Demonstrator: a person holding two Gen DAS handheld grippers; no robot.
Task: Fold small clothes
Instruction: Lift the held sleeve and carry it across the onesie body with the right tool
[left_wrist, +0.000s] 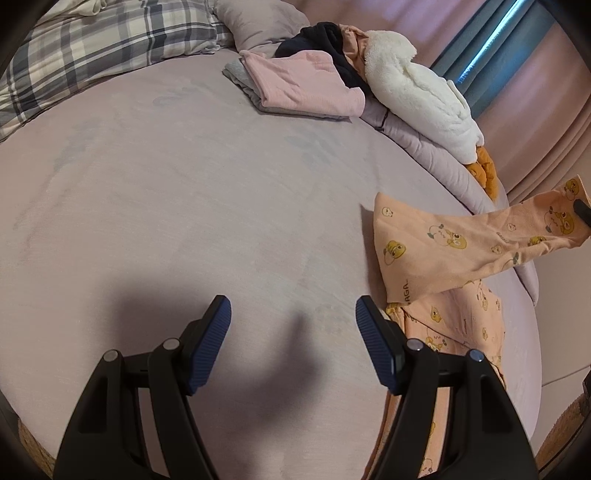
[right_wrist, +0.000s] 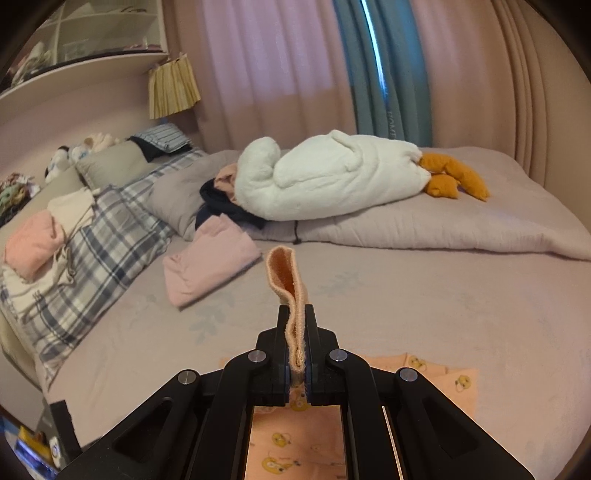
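Note:
An orange garment with a yellow cartoon print (left_wrist: 454, 251) lies at the right of the bed, one leg or sleeve lifted and stretched toward the right edge of the left wrist view. My right gripper (right_wrist: 295, 325) is shut on the ribbed cuff (right_wrist: 286, 280) of that garment, and the rest (right_wrist: 295, 443) hangs below it. A black tip of the right gripper (left_wrist: 583, 210) shows at the lifted end. My left gripper (left_wrist: 293, 314) stands open over bare sheet, just left of the garment, with nothing between its blue pads (left_wrist: 210, 347).
A folded pink garment (left_wrist: 299, 83) on a grey one lies at the far side of the bed sheet (left_wrist: 166, 184). Behind it are dark clothes (right_wrist: 221, 206), a white plush goose (right_wrist: 332, 177), a folded duvet (right_wrist: 443, 225), and plaid pillows (left_wrist: 92, 48).

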